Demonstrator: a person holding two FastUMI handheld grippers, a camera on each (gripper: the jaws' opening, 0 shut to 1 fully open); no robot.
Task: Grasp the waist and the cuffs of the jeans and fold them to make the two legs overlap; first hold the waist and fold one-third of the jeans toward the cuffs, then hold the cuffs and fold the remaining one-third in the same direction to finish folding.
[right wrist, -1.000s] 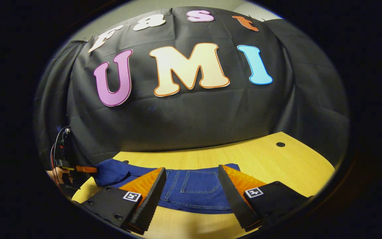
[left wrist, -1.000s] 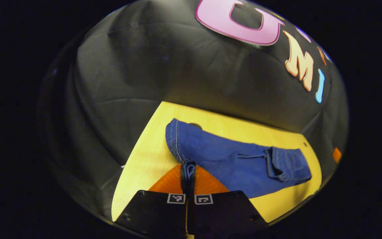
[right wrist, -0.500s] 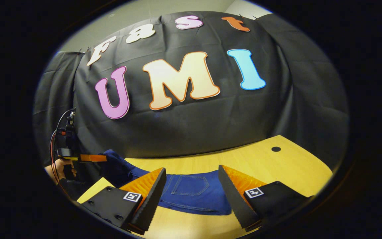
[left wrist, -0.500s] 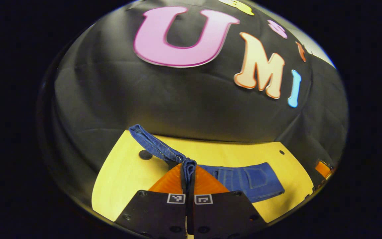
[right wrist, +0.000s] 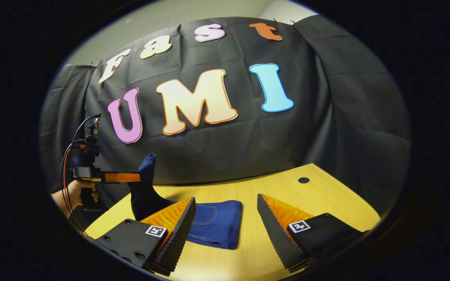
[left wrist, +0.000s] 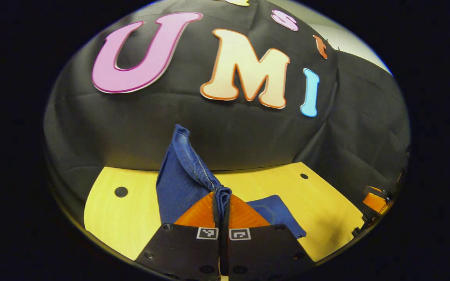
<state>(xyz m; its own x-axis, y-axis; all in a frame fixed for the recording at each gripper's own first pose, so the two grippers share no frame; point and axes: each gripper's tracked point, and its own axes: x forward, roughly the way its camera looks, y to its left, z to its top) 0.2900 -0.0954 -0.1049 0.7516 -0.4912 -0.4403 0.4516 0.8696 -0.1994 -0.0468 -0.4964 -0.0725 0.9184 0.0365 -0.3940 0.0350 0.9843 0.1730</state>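
Note:
The blue jeans (left wrist: 182,183) hang from my left gripper (left wrist: 222,195), which is shut on a bunched hem of the denim and holds it up off the wooden table (left wrist: 131,210). The pocket end of the jeans (left wrist: 275,212) lies flat on the table to the right of the fingers. In the right gripper view the jeans (right wrist: 213,224) lie between and beyond the fingers of my right gripper (right wrist: 225,226), which stands open above the table with nothing in it. At the left, the left gripper (right wrist: 131,178) lifts the cuff end in a person's hand (right wrist: 77,190).
The table (right wrist: 318,203) has a small dark hole (right wrist: 303,180) at the right rear and another hole (left wrist: 121,191) at the left in the left gripper view. The black cloth wall stands close behind the table.
My left gripper has risen and swung with the cuffs in it, lifting that end of the jeans off the table and toward the waist end. The right gripper stays open and has drawn back a little.

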